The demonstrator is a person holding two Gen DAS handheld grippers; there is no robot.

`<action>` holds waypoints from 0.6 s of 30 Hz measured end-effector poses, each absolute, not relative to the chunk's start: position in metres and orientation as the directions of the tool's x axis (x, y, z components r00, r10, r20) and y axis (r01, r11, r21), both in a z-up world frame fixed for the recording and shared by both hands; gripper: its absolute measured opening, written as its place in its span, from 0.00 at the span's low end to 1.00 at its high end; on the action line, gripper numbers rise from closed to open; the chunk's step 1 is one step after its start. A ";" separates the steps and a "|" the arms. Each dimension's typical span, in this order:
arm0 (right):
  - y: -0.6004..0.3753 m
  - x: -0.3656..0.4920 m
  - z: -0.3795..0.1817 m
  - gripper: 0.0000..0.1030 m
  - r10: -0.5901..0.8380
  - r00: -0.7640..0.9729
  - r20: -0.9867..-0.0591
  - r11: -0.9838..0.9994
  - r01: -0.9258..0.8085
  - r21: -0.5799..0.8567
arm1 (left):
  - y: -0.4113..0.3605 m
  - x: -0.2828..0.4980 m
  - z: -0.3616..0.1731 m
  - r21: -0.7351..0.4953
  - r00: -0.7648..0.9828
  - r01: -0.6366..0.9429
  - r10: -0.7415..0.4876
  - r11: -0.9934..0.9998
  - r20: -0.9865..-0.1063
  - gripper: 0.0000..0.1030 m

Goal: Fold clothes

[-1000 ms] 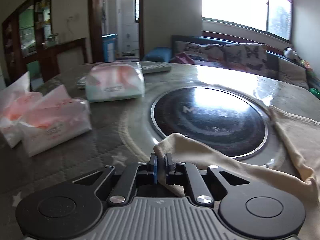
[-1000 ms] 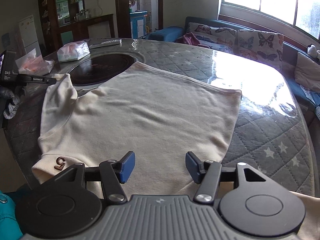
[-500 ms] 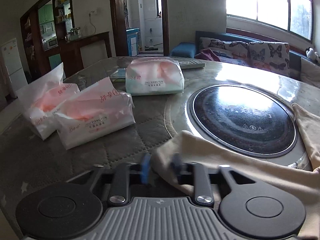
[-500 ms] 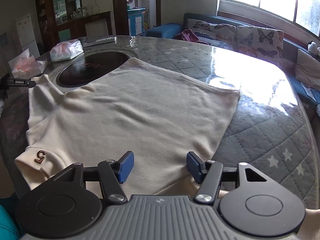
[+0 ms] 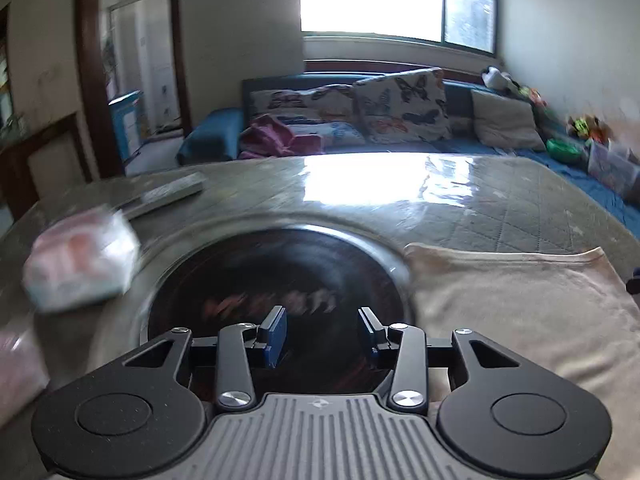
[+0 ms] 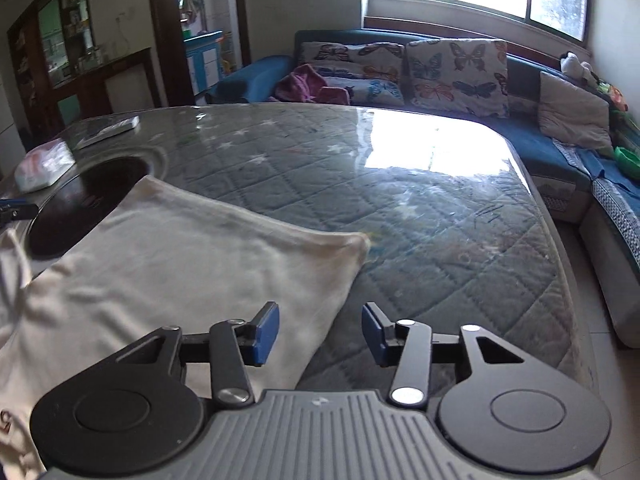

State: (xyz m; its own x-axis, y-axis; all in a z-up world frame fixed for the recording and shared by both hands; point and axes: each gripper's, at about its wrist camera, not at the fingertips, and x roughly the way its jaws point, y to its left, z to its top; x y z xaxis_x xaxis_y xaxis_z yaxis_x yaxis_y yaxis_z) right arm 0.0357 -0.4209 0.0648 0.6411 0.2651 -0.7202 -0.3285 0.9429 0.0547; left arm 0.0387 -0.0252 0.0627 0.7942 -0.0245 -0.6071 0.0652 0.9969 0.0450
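Cream cotton garment [image 6: 172,264] lies spread flat on the quilted grey table [image 6: 440,216], ahead-left of the right gripper [image 6: 320,334] and to the right of the left gripper [image 5: 322,334]; both gape, holding nothing; soft, light, limp cloth, probably best pinched at a hem corner.

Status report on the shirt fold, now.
Left gripper open, empty, above the black cooktop. Right gripper open, empty, over the cream shirt edge. Shirt flat on table, partly over cooktop. Tissue pack left, clear of cloth.
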 end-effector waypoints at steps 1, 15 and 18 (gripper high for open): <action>-0.423 0.043 0.063 0.39 0.265 0.640 -0.721 0.945 -0.320 0.064 | -0.034 0.050 0.061 0.056 0.792 0.090 -0.037 0.994 -0.609 0.41; -0.418 0.104 0.046 0.06 0.291 0.620 -0.729 0.937 -0.338 0.086 | -0.080 0.132 0.026 0.113 0.738 0.244 -0.109 0.963 -0.666 0.04; -0.410 0.115 0.048 0.05 0.278 0.635 -0.721 0.934 -0.354 0.049 | -0.078 0.138 0.023 0.155 0.755 0.229 -0.074 0.961 -0.651 0.00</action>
